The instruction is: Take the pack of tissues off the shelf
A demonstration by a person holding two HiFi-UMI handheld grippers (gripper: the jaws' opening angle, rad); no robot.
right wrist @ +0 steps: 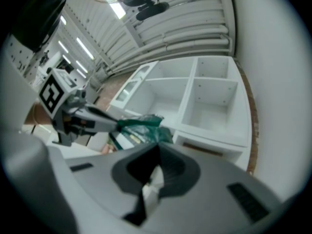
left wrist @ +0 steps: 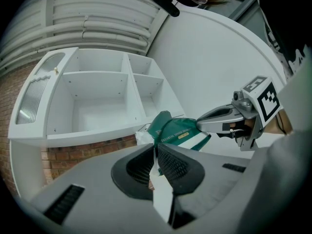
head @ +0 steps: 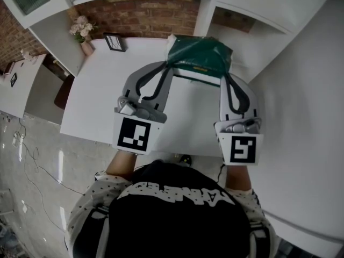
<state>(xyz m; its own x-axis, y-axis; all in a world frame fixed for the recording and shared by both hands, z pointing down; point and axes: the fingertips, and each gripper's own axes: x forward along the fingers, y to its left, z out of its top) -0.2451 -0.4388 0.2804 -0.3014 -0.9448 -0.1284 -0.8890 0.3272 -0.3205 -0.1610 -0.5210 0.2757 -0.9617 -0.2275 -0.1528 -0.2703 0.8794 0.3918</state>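
Currently both claws pinched shut on thin wrapper film: left claw (head: 170, 64) holds one end of pack of tissues (head: 200, 58), right claw (head: 226, 75) holds other end. Pack hangs between claw tips, ahead of both; shelf (left wrist: 100, 99) beyond, table (head: 102, 95) beneath. Risk: film tears or slips out if claws pull apart or jerk, and pack drops or twists.
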